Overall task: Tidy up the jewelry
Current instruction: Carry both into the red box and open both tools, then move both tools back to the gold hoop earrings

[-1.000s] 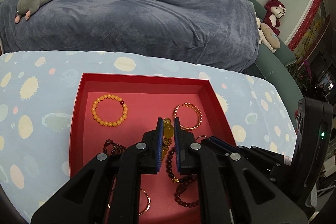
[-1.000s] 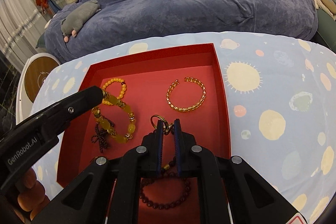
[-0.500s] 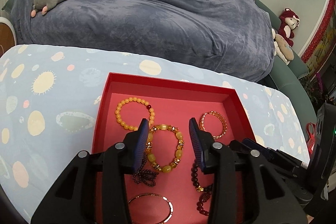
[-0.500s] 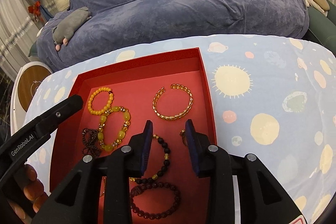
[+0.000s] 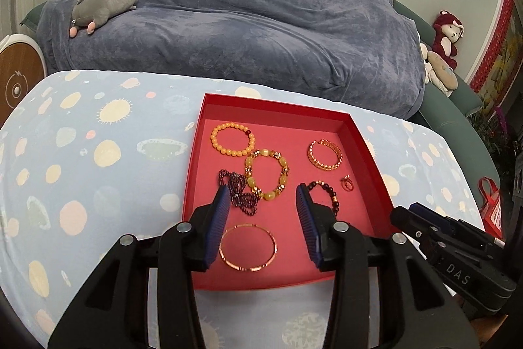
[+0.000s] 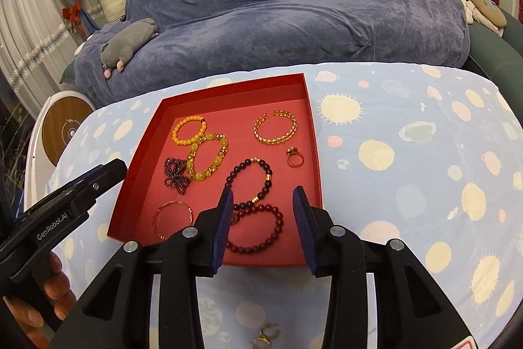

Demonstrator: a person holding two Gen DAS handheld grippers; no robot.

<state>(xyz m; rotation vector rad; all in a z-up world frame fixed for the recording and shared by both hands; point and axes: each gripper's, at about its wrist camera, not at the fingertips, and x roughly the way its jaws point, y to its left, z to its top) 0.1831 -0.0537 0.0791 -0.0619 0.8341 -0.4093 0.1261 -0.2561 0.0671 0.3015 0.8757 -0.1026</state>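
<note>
- Your one red tray (image 5: 366, 149) sits on the spotted cloth (image 5: 98, 172).
- It holds seven pieces: five bead bracelets, one gold cuff (image 6: 275, 128), one bangle (image 5: 247, 247), plus one ring (image 6: 294, 156).
- Only your right view shows earrings (image 6: 266, 336) outside the tray.
- Your left tongs (image 5: 263, 201) stand part open, empty; your right tongs (image 6: 263, 201) are opening, empty.

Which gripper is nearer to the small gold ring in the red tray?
The right gripper. The ring lies just beyond its right finger. The left gripper hangs over the tray's other side, near the yellow bracelet.
</note>
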